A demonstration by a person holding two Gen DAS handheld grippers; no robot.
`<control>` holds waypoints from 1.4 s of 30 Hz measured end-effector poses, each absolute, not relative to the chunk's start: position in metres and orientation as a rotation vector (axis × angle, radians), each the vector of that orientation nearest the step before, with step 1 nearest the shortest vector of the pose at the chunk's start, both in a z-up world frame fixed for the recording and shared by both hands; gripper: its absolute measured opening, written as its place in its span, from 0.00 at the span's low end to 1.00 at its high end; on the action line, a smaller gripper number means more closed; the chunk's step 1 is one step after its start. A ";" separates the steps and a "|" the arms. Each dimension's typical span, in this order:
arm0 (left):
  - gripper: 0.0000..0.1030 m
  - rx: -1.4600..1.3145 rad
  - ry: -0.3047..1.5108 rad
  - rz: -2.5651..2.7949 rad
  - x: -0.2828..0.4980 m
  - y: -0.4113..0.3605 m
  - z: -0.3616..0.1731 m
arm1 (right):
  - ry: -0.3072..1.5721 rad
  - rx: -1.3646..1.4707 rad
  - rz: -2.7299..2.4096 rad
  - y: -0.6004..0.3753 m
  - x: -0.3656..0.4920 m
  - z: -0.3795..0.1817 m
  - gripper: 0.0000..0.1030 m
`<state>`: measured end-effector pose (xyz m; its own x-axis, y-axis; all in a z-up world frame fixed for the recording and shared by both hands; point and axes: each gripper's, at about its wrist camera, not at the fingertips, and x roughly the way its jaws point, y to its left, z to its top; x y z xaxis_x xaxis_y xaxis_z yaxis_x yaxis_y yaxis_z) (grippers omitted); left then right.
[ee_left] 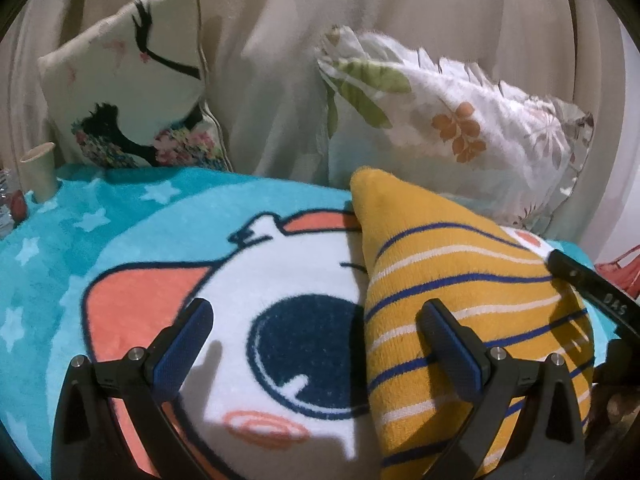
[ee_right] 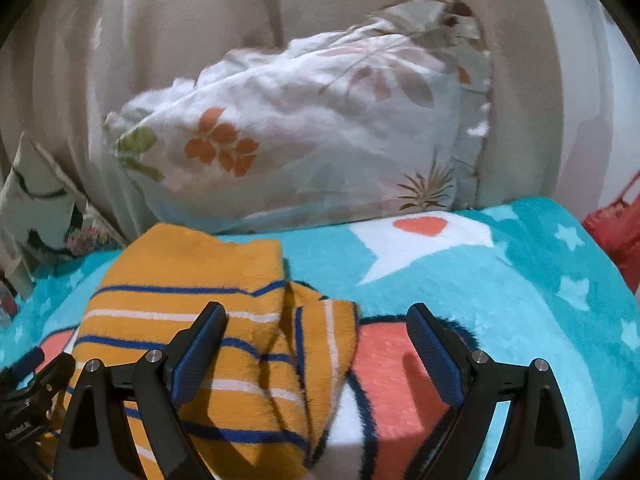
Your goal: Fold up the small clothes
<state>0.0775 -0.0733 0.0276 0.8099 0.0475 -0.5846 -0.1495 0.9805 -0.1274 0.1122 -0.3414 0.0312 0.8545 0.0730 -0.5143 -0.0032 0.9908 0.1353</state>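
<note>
At the far left a paper cup (ee_left: 38, 170) stands on the edge of my turquoise cartoon blanket (ee_left: 120, 220), and behind it a cushion printed with a closed eye and lashes (ee_left: 128, 92) leans on the beige curtain (ee_left: 272, 60). My left gripper (ee_left: 320, 344) has its jaws wide apart, holding nothing; the left finger hangs over the blanket's white and coral print, the right one over the mustard-yellow striped garment (ee_left: 460, 280). That garment lies on the blanket, blue and white stripes across it, one edge folded over itself (ee_right: 320, 320). Behind it a floral pillow (ee_right: 300, 128) rests against the curtain. My right gripper (ee_right: 316, 344) also has its jaws apart and empty, straddling the garment's right edge. Something red (ee_right: 616, 232) sits at the far right.
</note>
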 end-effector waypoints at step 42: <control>1.00 -0.112 0.375 0.261 -0.142 -0.039 0.079 | 0.596 0.181 0.239 -0.264 -0.004 0.051 0.93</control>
